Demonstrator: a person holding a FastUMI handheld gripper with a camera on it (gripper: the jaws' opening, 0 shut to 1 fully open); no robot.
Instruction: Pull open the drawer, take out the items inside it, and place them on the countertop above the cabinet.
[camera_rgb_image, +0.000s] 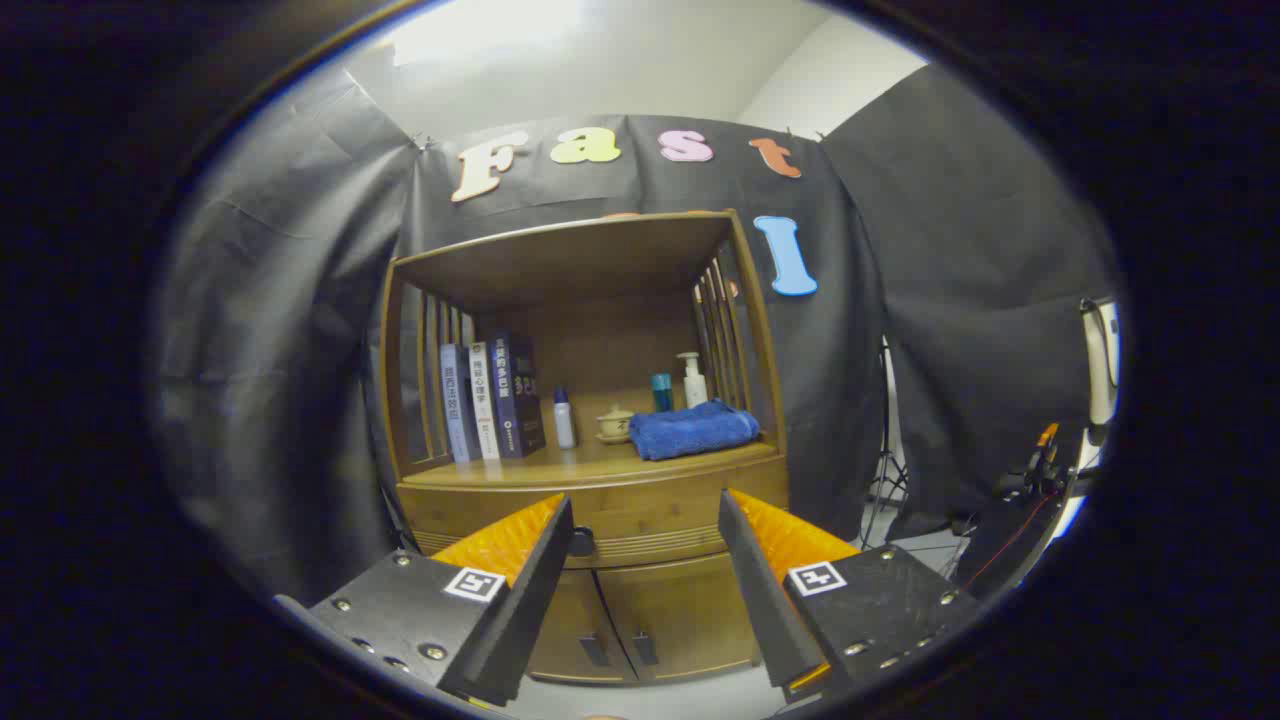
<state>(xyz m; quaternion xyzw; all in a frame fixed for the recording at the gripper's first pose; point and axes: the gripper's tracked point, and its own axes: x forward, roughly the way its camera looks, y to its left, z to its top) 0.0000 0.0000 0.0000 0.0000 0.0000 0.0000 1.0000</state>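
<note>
Hand-held gripper (645, 545) spread wide, fingers holding nothing, aimed at the front of a brown wooden cabinet (600, 500). Between the fingers and a little beyond them sits the closed wooden drawer (640, 520), its small dark round knob (581, 542) just beside the left finger's inner edge; contact cannot be told. Drawer contents hidden. Below the drawer, two closed wooden cabinet doors (640, 620) with short dark handles near their meeting edge. Above the drawer, the wooden countertop, the bench (560, 465), under a slatted wooden hutch with a flat top. On the bench, left to right: three upright books (490, 400) leaning against the left slats, a small white bottle with a blue cap (564, 417), a pale lidded ceramic cup on a saucer (614, 423), a teal cylindrical container (662, 392), a white pump bottle (692, 380) at the back right. A folded blue towel (692, 429) lies at the bench's right front, in front of the teal container and pump bottle. Dark stand and cables (1030, 480) well off to the right.
</note>
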